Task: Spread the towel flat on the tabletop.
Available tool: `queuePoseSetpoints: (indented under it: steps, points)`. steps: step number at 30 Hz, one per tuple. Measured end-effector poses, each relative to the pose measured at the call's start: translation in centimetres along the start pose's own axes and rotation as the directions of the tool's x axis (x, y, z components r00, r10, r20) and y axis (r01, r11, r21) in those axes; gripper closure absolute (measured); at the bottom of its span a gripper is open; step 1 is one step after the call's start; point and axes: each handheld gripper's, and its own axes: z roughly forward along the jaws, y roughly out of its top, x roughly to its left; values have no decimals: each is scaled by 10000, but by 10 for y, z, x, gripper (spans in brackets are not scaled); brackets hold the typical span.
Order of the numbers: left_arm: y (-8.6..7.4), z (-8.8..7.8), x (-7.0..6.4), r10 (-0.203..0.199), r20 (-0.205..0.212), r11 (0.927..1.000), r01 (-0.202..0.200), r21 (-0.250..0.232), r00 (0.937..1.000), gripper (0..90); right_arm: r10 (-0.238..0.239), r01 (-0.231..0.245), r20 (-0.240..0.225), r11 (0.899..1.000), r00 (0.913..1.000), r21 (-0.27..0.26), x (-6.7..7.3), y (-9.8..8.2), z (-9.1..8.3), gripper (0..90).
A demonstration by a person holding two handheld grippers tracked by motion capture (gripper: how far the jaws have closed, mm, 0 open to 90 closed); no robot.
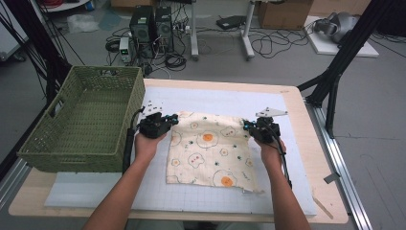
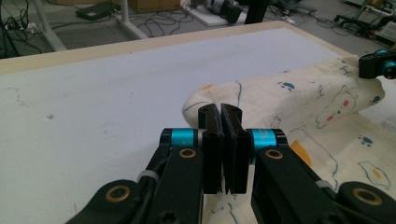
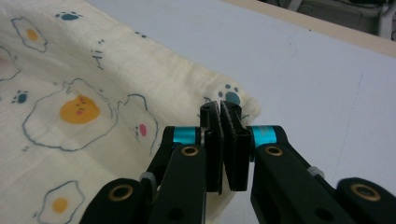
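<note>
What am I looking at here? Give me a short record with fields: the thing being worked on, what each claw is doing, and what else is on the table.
thing in hand: cream cloth printed with fried eggs, lying on a white mat
left claw: shut on the cloth's far left corner
right claw: shut on the cloth's far right corner
cloth state: near part flat on the mat, far edge gathered at both claws
beside it: green woven basket at the table's left end
</note>
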Motion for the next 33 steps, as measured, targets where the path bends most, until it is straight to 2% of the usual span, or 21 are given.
queuePoseSetpoints:
  steps: [3,5,6,11,17,22,26,28,33]
  points:
    - [-4,-7,-3,5,108,10000,-5,-19,9999,868,-279,277,-52,9993,9996,-247,6,3,-9,880]
    - [-5,-11,-5,113,206,9998,-117,149,9997,868,-466,464,-59,9984,9989,-329,11,1,-13,881]
    - [-6,-14,-7,154,204,9999,-153,-56,9997,868,-501,499,-80,9982,9987,-323,12,-2,-15,880]
    - [-13,-24,-14,321,429,9995,-322,19,9986,867,-248,242,-138,9989,9996,-412,17,-19,-25,880]
    - [-23,-37,-20,278,663,9996,-273,-87,9974,867,-347,328,-322,9978,9989,-572,28,-35,-40,880]
    - [-32,-49,-27,422,825,9991,-413,-120,9957,867,-490,458,-472,9967,9977,-677,37,-48,-55,880]
    - [-39,-56,-29,294,1045,9996,-294,-15,9941,866,-573,530,-592,9960,9966,-720,42,-58,-62,879]
    - [-43,-59,-30,348,1108,9993,-358,73,9932,866,-481,430,-694,9964,9964,-736,45,-64,-65,879]
    - [-54,-67,-35,338,1286,9992,-365,187,9911,865,-622,564,-900,9963,9940,-654,52,-74,-72,878]
